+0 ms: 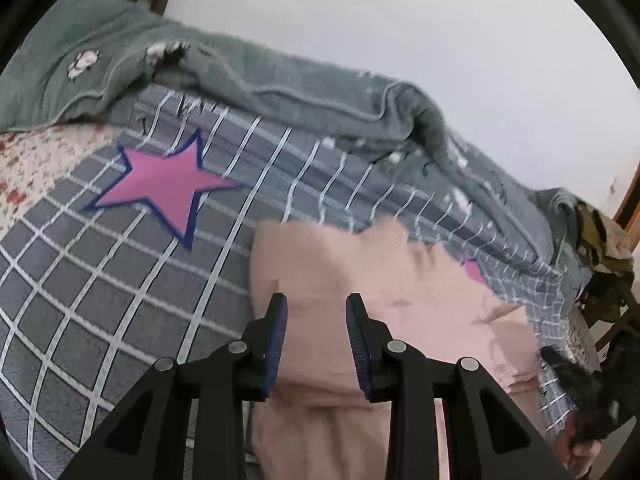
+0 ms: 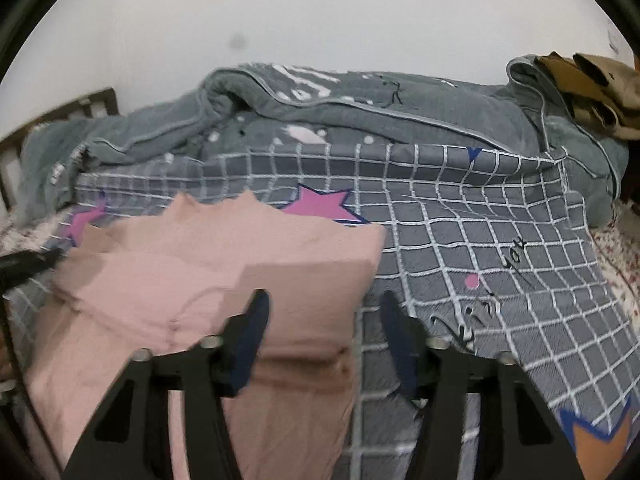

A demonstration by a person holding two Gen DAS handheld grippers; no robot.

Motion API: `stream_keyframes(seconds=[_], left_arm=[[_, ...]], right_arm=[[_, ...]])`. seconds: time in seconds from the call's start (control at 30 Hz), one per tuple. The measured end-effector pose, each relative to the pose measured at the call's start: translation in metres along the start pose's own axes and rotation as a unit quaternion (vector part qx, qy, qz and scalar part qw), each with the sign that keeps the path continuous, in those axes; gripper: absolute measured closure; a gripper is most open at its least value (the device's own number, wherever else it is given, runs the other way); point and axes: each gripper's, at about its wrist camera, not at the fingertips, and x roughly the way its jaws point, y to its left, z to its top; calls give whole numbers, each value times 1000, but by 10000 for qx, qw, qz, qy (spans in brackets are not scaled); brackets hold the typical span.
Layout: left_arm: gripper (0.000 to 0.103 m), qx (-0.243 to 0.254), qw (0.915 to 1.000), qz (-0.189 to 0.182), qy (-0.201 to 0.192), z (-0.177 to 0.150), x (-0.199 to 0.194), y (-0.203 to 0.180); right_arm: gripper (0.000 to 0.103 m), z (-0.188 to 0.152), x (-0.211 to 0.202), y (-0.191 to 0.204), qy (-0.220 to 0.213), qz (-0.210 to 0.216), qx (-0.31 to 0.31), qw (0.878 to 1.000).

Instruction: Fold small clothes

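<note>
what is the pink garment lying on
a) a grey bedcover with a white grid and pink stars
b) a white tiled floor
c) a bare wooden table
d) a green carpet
a: the pink garment rests on the grey grid bedcover, with a pink star printed on it.

Soft matt pink garment (image 2: 208,264) lies on smooth woven checked sheet (image 1: 100,280); grey blanket (image 2: 360,108) looks fleecy (nubbly, towel-like).

A home bedroom: ahead of the hand-held gripper (image 2: 324,312) lies a bed (image 2: 480,248) with a grey checked star-print cover, a rumpled grey blanket (image 2: 360,108) against the white wall (image 2: 320,12).
</note>
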Motion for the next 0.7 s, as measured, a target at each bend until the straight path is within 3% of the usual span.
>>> stream_keyframes(seconds=[0.03, 0.1, 0.3, 0.37, 0.53, 0.7], left_arm=[[71, 5, 10000, -82, -29, 1, -1, -2], [49, 68, 9999, -104, -15, 0, 2, -7], [49, 505, 9968, 342, 513, -11, 36, -27], [49, 751, 9930, 656, 640, -17, 46, -34], [47, 1234, 9850, 1050, 600, -26, 49, -47], [46, 1230, 9844, 1106, 597, -27, 49, -48]], right_arm=[[87, 0, 9, 0, 159, -69, -19, 9998], [87, -5, 25, -1, 425, -152, -2, 9990], [87, -15, 31, -8, 404, -151, 154, 9990], [84, -15, 36, -15, 474, -67, 315, 9984], [82, -16, 35, -14, 428, -100, 353, 9984], [79, -17, 34, -8, 391, -192, 237, 9988]])
